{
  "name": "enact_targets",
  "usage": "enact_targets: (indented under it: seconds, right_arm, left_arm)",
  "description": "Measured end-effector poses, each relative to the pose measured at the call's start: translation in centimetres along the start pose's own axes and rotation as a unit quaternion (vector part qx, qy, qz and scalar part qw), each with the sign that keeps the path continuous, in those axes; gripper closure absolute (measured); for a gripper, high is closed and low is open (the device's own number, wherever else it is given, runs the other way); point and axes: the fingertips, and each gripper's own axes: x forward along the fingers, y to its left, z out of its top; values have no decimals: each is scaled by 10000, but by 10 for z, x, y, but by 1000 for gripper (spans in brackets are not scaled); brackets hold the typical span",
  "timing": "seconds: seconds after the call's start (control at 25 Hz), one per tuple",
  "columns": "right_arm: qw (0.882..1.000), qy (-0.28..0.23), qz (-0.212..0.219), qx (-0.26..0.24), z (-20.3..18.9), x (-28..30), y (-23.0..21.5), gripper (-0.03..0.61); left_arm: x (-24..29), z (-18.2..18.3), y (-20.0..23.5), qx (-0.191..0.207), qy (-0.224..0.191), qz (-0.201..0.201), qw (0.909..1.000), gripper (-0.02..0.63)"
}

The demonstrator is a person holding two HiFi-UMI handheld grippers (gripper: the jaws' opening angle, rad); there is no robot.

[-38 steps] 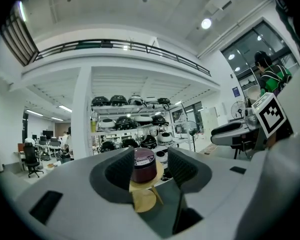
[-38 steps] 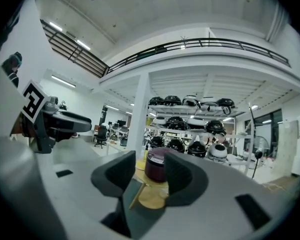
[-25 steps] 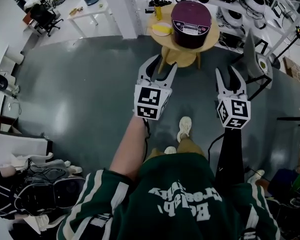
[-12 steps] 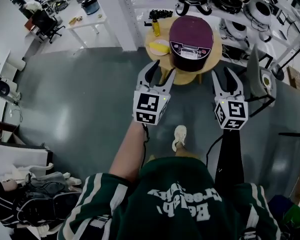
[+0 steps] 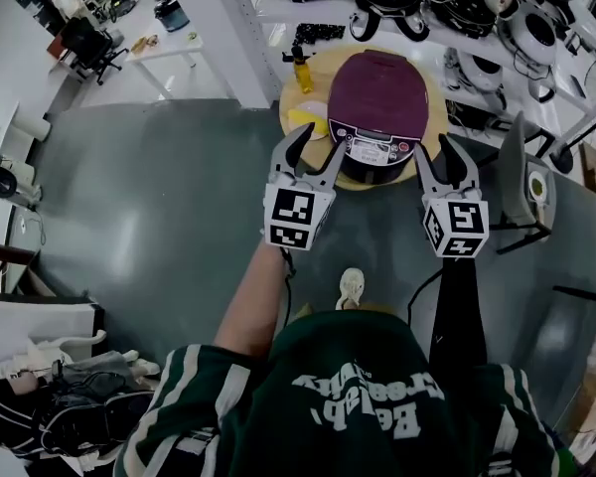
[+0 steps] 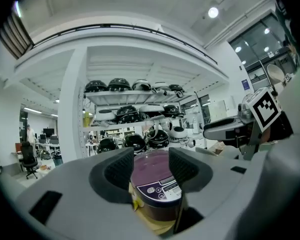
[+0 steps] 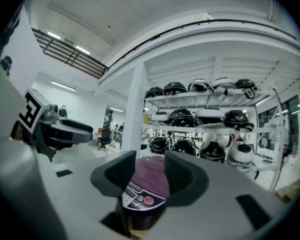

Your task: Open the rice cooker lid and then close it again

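Observation:
A dark purple rice cooker [image 5: 375, 107] with a white control panel stands lid down on a round wooden table [image 5: 429, 89]. My left gripper [image 5: 312, 147] is at the table's near left edge, jaws apart with nothing between them. My right gripper [image 5: 443, 156] is at the near right edge, also open and empty. Both point level at the cooker, short of it. The rice cooker [image 6: 154, 183] shows through the left jaws in the left gripper view. In the right gripper view the rice cooker [image 7: 146, 186] shows between the right jaws.
A yellow item [image 5: 300, 120] and a yellow bottle [image 5: 300, 72] sit on the table's left side. Behind it, shelves [image 5: 477, 28] hold several more cookers. A grey stand [image 5: 517, 172] is to the right, a white pillar [image 5: 233, 28] to the left. My shoe [image 5: 351, 286] is on the grey floor.
The table and cooker have come much closer as I walked forward. Both grippers now reach the table's near edge, jaws unchanged.

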Motion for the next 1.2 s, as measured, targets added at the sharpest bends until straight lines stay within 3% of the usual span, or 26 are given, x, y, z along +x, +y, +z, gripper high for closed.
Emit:
enact_targets:
  seconds: [0.36,0.64,0.84,1.2]
  right_arm:
    - [9994,182,274,94,-16,62,-14,385]
    - [9982,400,429,156,-30,83,-7,391]
    - [9932,971,638,-74,-47,97,3,439]
    - [9775,1855,1000,62,-77,114,31,437]
  left_arm:
    - [59,-12,23,-43,103,11,9999,400]
    - [84,-16,24,-57,68,-337,9994,401]
    - [98,-27,29,-77,176,-628,9978,400]
    - [116,-44,27,-303,283,-1125,9928,402]
